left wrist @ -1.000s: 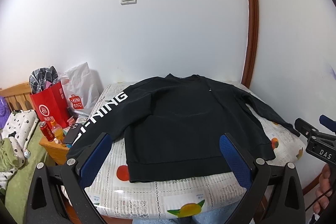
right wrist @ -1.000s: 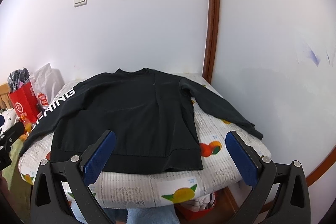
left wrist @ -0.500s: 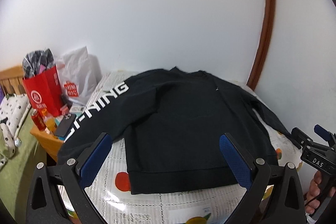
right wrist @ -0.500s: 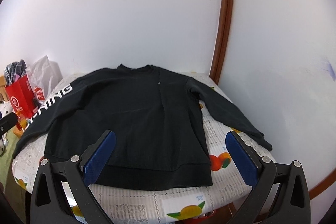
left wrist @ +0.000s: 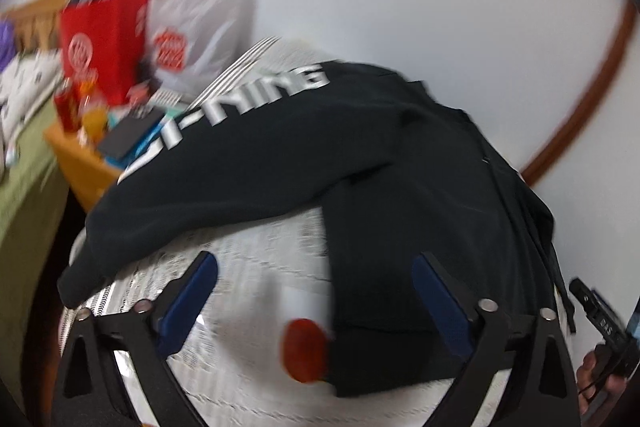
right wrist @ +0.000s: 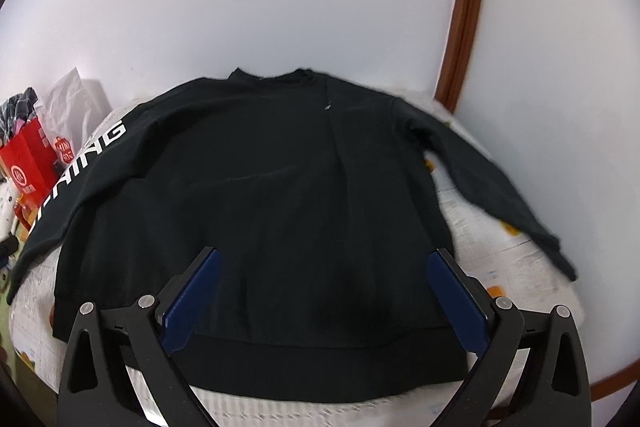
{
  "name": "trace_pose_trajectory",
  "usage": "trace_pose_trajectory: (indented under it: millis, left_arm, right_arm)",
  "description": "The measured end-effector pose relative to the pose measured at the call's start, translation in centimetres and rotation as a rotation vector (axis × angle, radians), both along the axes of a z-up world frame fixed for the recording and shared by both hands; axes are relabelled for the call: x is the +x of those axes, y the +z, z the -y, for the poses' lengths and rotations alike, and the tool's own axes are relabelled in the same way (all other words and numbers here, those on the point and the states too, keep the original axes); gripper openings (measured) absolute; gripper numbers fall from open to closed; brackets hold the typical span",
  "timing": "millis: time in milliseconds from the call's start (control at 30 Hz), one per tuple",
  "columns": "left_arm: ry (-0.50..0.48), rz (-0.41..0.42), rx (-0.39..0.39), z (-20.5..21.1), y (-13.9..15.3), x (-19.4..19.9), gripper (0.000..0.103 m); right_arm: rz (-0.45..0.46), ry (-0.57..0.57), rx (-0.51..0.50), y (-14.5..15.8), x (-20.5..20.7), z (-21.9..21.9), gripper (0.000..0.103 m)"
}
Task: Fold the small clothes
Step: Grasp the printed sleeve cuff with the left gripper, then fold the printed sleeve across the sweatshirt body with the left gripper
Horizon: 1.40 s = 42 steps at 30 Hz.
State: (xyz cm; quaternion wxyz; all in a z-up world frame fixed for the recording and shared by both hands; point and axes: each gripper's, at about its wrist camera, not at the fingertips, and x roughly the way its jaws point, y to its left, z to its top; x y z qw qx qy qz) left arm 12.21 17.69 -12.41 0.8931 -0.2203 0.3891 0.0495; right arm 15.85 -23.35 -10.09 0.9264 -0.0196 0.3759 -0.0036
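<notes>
the black long-sleeved sweatshirt with white sleeve lettering [right wrist: 256, 211] lies flat and unfolded, front up, on the desk under a white fruit-print cover [right wrist: 500, 267]. its hem faces the person and its collar lies toward the white wall. both sleeves are spread outward; the lettered sleeve [left wrist: 224, 163] runs off toward the desk's left edge.

the left claw [left wrist: 316, 291] stands wide over bare cover and the sweatshirt's left hem corner. its jaws have just been closing a little, and no cloth is pinched between them. the right claw [right wrist: 324, 295] also stands wide, empty, above the lower body of the sweatshirt near the hem band.

findings, as judgement:
- the left wrist view is heavily smeared. a grasp made at that pace could land on the cover instead of the hem corner, or catch both, dragging the cover and shifting the garment.
- the lettered sleeve's cuff hangs at the desk edge. a pull on the body could slide it off and spoil the flat layout.
- just beyond that edge, a low wooden stand carries a red paper bag [left wrist: 104, 43], a red can [left wrist: 66, 103] and a dark phone-like slab [left wrist: 130, 135]. a swung sleeve or claw could knock these.
- the two claws sit at different points on the hem. an uneven lift would give a skewed fold.
- the fabric is dark, and its layers are hard to tell apart, so a claw may take only the top layer.
</notes>
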Motion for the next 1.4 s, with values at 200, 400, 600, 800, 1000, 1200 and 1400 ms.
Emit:
trace_pose_trajectory:
  millis: [200,400,600,800,1000,1200,1400]
  left_arm:
    - [0.083,-0.027,-0.124,-3.8,-4.3,1.0,0.077]
    - [0.148,0.014,-0.181,-5.0,-5.6,2.3,0.069]
    - [0.286,0.011,-0.144,-6.4,-5.9,4.1,0.047]
    - [0.342,0.036,-0.015,-7.0,-3.3,5.1,0.012]
    - [0.258,0.126,0.147,-4.2,2.8,8.0,0.01]
    - [0.14,0.215,0.243,2.1,8.1,13.8,0.009]
    - [-0.049,0.226,0.288,11.4,9.7,21.1,0.007]
  right_arm:
    - [-0.061,-0.011,-0.064,-2.5,2.5,-1.5,0.1]
    - [-0.088,-0.019,-0.084,-3.6,4.2,-2.0,0.1]
    - [-0.08,-0.045,-0.123,-3.7,4.9,-1.4,0.1]
    - [-0.05,-0.075,-0.081,-2.7,5.3,1.5,0.1]
    - [0.0,-0.072,-0.089,-1.3,6.8,4.1,0.101]
    - [0.069,-0.056,-0.11,0.8,7.8,7.5,0.1]
    - [0.09,-0.061,-0.128,0.9,8.4,11.7,0.101]
